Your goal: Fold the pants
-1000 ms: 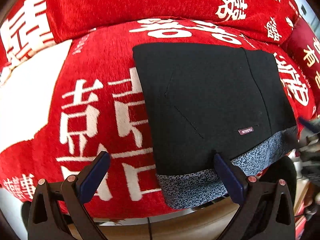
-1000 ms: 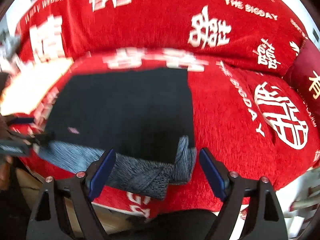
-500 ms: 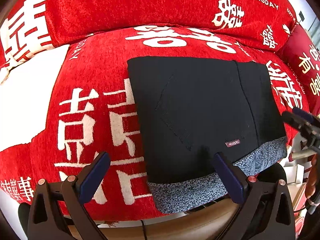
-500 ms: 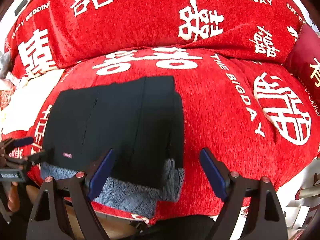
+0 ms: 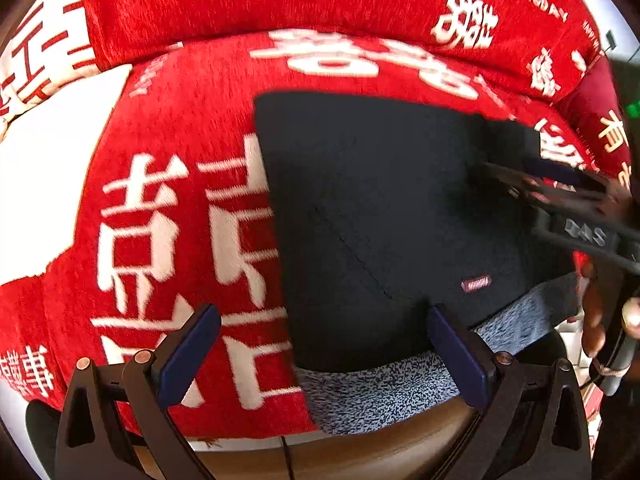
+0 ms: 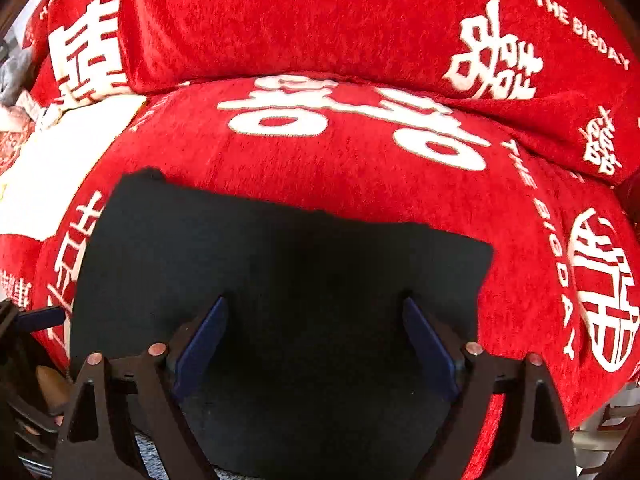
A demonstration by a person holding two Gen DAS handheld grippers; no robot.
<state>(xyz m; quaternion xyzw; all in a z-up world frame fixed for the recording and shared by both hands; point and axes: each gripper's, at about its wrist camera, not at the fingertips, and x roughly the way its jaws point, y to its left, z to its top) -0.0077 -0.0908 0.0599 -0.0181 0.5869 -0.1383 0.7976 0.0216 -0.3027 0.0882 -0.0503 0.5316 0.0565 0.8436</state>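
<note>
The black pants (image 5: 384, 216) lie folded in a flat rectangle on the red sofa seat, with a speckled grey waistband (image 5: 384, 392) at the near edge and a small pink label (image 5: 476, 283). In the right wrist view the pants (image 6: 288, 264) fill the lower middle. My left gripper (image 5: 320, 344) is open and empty, hovering over the near left corner of the pants. My right gripper (image 6: 316, 340) is open and empty, directly over the black cloth; it also shows at the right edge of the left wrist view (image 5: 560, 192).
The sofa is covered in red cloth with white characters (image 6: 360, 120), with a back cushion (image 6: 320, 20) behind the seat. A white patch (image 5: 44, 168) lies at the left. The wooden front edge of the sofa (image 5: 340, 456) runs below the waistband.
My right gripper has moved forward and down over the pants, which now hide the waistband in its view. It has come into the left wrist view from the right. The left gripper barely moved.
</note>
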